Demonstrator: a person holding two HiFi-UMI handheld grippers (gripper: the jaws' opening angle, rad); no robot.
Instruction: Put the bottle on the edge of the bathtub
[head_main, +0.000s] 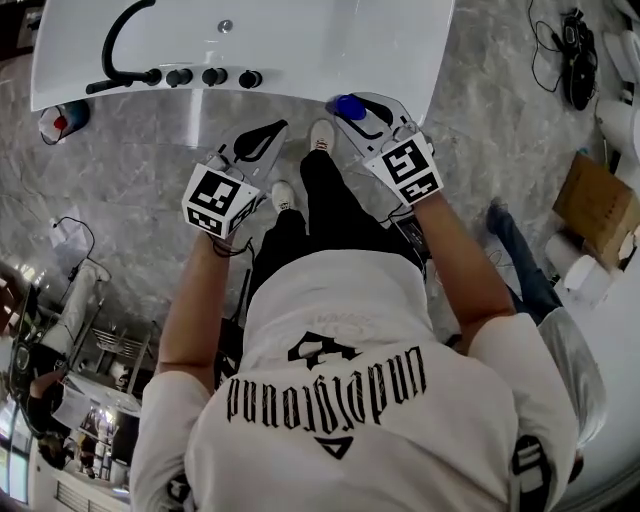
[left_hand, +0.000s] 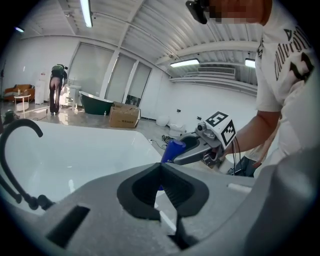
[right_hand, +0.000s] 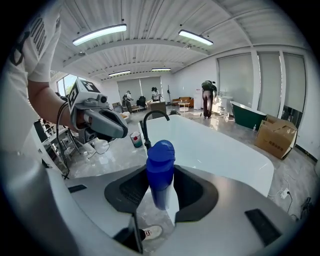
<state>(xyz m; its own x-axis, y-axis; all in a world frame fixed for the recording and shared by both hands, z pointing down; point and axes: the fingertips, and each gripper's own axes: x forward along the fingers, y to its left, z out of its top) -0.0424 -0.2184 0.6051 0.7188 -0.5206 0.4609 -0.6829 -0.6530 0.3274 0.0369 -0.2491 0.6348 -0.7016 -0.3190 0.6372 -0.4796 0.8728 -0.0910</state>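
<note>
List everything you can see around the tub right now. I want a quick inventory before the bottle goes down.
bathtub: 1, white, directly ahead of the person
faucet: 1, black, on the bathtub rim towards its left end
knobs: 3, black, in a row on the rim beside the faucet
bottle: 1, blue, held by the near rim
cup: 1, teal and red, on the floor near the faucet end
green tub: 1, dark green, far across the room
cardboard box: 1, brown, beside the green tub
shoes: 2, white, on the floor below the grippers
left gripper: 1, grey, jaws shut on nothing
right gripper: 1, grey, jaws shut on the bottle
</note>
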